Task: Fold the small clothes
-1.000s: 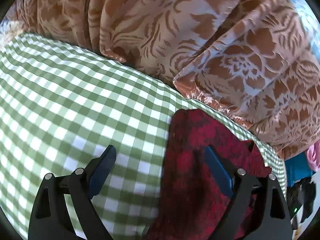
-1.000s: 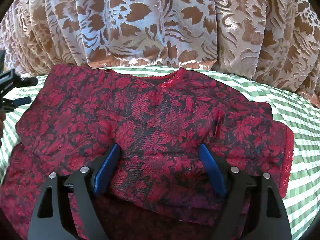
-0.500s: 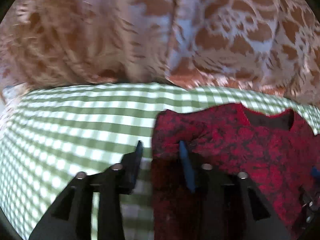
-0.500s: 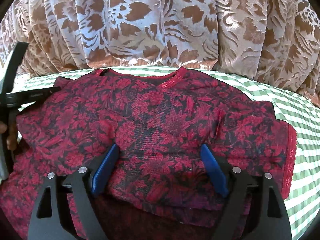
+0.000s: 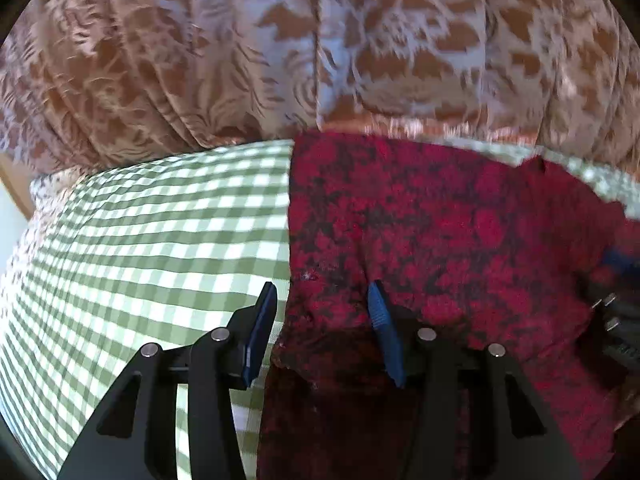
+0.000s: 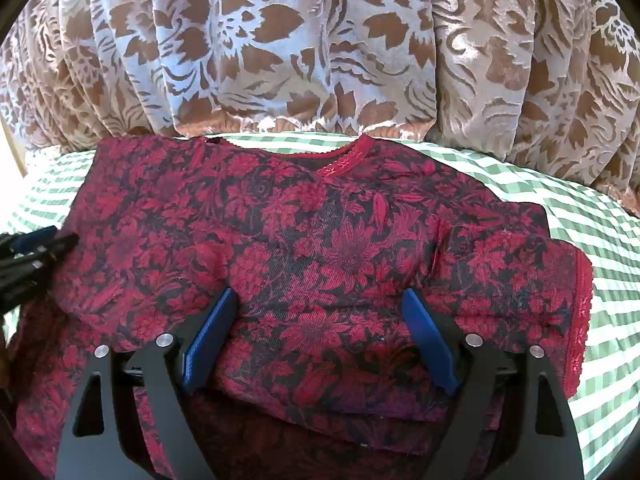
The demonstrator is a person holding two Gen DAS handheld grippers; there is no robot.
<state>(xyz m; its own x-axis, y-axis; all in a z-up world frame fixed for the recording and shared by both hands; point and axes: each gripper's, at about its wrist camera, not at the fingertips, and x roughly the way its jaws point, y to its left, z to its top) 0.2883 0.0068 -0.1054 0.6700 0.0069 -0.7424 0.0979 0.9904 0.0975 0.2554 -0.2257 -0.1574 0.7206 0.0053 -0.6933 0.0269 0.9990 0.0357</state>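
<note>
The red top is lying flat on the checked table, right sleeve already folded in. Right tongs are hovering spread; left tongs, half-spread, are straddling its left edge. Most folds seem undone.

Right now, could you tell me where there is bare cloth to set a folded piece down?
The green checked cloth lies bare left of the red top, up to the floral curtain. A narrower bare strip runs right of the top's sleeve. The middle is crowded: the top and both grippers.
</note>
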